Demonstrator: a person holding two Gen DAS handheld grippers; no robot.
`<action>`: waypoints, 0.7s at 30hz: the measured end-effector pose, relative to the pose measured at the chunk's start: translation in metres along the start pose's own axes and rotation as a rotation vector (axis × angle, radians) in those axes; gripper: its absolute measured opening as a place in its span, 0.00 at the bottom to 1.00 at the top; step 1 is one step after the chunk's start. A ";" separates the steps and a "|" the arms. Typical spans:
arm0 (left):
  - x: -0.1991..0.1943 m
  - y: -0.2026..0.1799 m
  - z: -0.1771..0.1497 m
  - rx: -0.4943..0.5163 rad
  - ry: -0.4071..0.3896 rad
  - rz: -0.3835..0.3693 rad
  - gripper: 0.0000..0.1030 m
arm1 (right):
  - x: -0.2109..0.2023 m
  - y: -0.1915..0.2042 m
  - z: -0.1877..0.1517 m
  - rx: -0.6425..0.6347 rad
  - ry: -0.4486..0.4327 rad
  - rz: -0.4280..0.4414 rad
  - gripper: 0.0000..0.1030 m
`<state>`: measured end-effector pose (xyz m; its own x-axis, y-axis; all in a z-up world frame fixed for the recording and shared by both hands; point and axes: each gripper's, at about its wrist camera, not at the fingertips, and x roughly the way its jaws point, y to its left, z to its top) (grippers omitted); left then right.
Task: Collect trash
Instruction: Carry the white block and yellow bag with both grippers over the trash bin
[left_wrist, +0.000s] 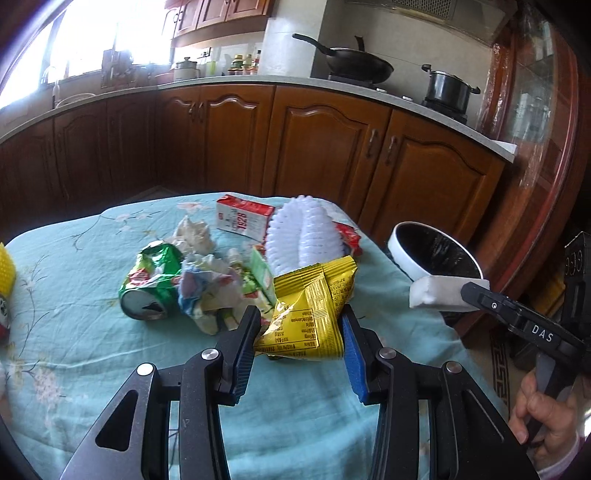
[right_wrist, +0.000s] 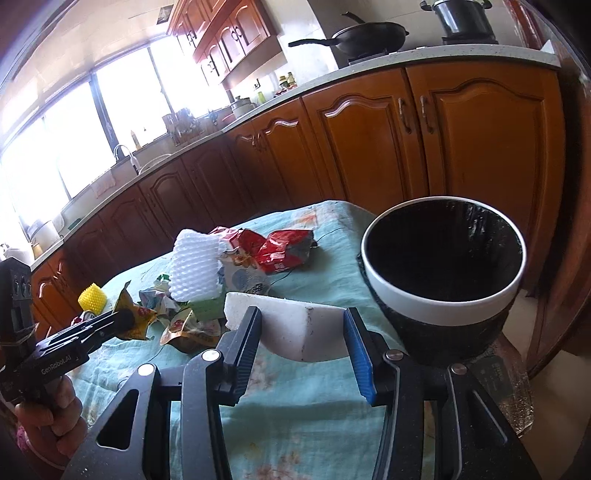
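Yellow wrapper (left_wrist: 308, 314) between left claw (left_wrist: 300, 325) fingers

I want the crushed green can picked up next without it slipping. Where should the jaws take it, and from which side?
Judging from the left wrist view, grip the crushed green can across its dented middle, coming from above. It lies on its side on the tablecloth, open end toward the camera. Crumpled paper crowds its right side, so enter from the left.

I'm working in a home kitchen. Carved wooden cabinets (left_wrist: 332, 140) run under a pale countertop (left_wrist: 229, 79), with a wok (left_wrist: 354, 61) and a pot (left_wrist: 448, 88) on the stove, a tap (right_wrist: 123, 151) at the bright window (right_wrist: 122, 110), and bottles (left_wrist: 245, 62) by the wall.
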<state>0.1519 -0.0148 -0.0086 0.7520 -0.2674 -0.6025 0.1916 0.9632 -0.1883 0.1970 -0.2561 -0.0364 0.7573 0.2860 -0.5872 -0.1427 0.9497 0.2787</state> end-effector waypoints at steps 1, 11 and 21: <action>0.003 -0.003 0.001 0.009 0.003 -0.007 0.40 | -0.003 -0.005 0.001 0.007 -0.007 -0.008 0.45; 0.054 -0.042 0.023 0.103 0.058 -0.080 0.40 | -0.020 -0.057 0.016 0.067 -0.044 -0.087 0.45; 0.119 -0.086 0.065 0.171 0.111 -0.131 0.40 | -0.012 -0.100 0.043 0.105 -0.042 -0.142 0.45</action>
<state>0.2653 -0.1281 -0.0136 0.6417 -0.3829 -0.6646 0.3942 0.9079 -0.1425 0.2297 -0.3602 -0.0248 0.7912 0.1427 -0.5947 0.0328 0.9611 0.2743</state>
